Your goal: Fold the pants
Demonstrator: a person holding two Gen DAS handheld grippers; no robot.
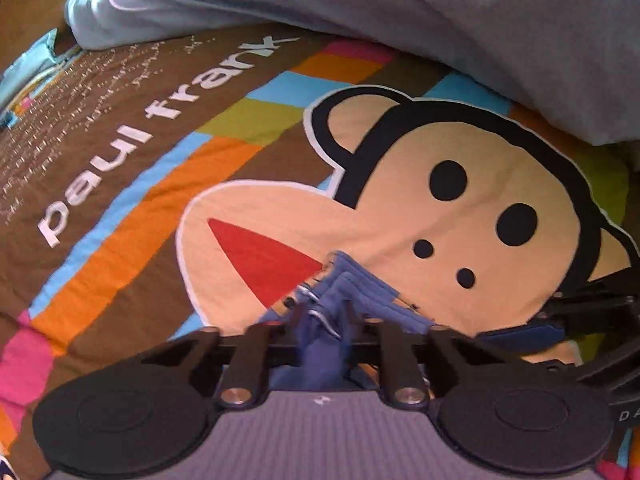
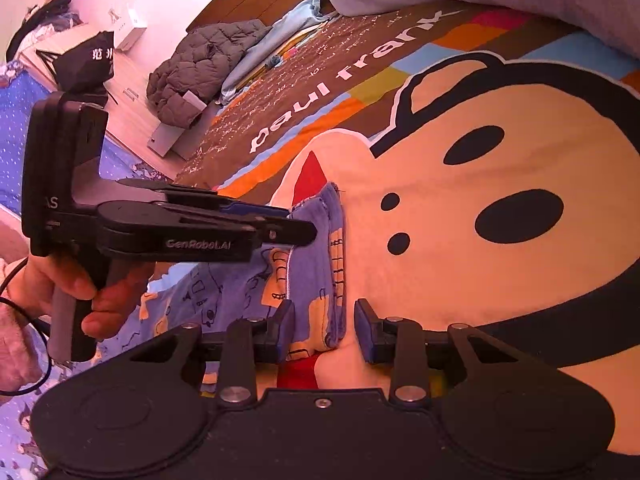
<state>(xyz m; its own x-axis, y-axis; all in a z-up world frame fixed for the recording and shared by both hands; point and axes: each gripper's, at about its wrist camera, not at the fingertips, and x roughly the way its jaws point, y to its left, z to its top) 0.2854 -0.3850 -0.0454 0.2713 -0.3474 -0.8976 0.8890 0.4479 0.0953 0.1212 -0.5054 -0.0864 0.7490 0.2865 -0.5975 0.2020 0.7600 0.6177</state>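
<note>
Blue cartoon-print pants (image 2: 320, 264) lie bunched on the monkey-print bedspread (image 2: 500, 280), trailing toward the lower left. In the left wrist view my left gripper (image 1: 324, 318) is shut on a folded blue edge of the pants (image 1: 360, 292) with white stitching. The right wrist view shows the same left gripper (image 2: 306, 232) from the side, clamped on the pants' upper corner, with a hand (image 2: 80, 292) around its handle. My right gripper (image 2: 325, 330) is open; the pants' right edge lies between its pads, closer to the left one. The right gripper (image 1: 532, 330) also enters low at the right of the left wrist view.
A pale grey-blue duvet (image 1: 400, 20) is heaped along the far side of the bedspread (image 1: 400, 200). Beyond the bed's left edge, a grey quilted jacket (image 2: 200, 68) and a light blue cloth (image 2: 296, 20) lie by the wooden floor, near a black bag (image 2: 88, 64).
</note>
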